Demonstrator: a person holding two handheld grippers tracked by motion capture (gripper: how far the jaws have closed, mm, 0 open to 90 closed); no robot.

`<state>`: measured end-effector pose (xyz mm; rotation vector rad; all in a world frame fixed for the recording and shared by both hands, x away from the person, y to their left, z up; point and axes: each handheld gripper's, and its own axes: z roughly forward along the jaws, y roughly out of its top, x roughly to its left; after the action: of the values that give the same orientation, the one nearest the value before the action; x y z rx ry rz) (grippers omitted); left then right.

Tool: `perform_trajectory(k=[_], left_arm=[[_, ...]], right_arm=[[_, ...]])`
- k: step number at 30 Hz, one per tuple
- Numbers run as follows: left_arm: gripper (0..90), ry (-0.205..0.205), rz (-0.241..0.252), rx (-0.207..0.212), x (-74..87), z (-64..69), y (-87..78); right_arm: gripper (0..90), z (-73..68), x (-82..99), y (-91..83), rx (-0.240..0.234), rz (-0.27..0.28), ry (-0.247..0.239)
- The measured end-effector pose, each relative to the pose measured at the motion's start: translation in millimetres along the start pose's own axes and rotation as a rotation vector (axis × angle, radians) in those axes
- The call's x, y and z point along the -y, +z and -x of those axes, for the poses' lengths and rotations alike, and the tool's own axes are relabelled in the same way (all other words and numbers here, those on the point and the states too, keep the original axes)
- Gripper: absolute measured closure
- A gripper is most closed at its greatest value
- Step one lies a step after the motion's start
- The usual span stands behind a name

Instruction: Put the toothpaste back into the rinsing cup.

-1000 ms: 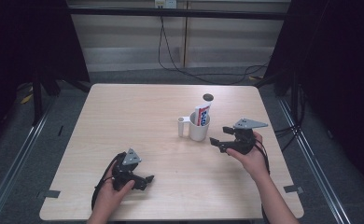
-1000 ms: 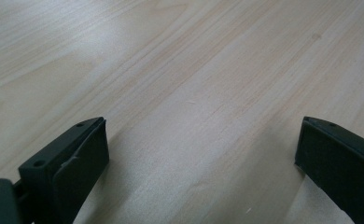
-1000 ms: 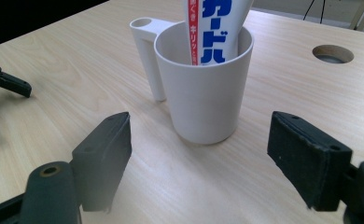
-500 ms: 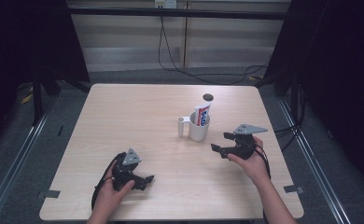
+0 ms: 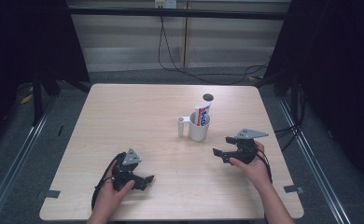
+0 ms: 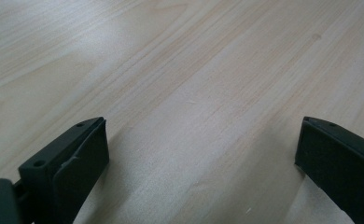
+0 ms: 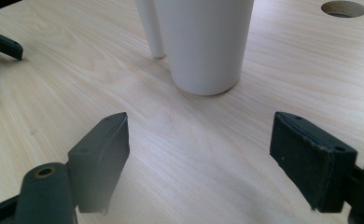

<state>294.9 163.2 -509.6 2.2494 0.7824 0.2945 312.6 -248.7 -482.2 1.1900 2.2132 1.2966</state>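
Two open tongs, left (image 5: 147, 178) and right (image 5: 220, 145), over pale wood table (image 5: 124, 116), dark-curtained room.

Bare table (image 5: 138, 116) lies open all round; the white cup (image 5: 199, 129) (perhaps handled) blocks mid-right.

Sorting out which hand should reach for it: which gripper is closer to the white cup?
The right gripper. It sits just right of and below the white cup, open and facing it; the left gripper lies farther away, near the table's front-left edge.
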Motion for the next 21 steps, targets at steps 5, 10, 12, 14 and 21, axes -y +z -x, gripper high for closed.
perform_trajectory(k=[5, 10, 12, 14, 21], left_arm=[[2.5, 0.0, 0.0, 0.0, 0.0, 0.0, 0.0], [2.5, 0.0, 0.0, 0.0, 0.0, 0.0, 0.0], [2.5, 0.0, 0.0, 0.0, 0.0, 0.0, 0.0], [2.5, 0.0, 0.0, 0.0, 0.0, 0.0, 0.0], [2.5, 0.0, 0.0, 0.0, 0.0, 0.0, 0.0]], right_arm=[[19.2, -0.6, 3.0, -2.5, -0.005, 0.005, -0.001], [17.1, -0.8, 6.6, -4.1, -0.008, -0.005, -0.007], [16.4, -0.4, 9.2, -4.2, -0.006, -0.027, -0.025], [16.3, -0.6, 11.5, -3.8, -0.002, -0.034, -0.024], [16.2, -0.4, 17.1, -5.2, -0.002, -0.037, -0.032]])
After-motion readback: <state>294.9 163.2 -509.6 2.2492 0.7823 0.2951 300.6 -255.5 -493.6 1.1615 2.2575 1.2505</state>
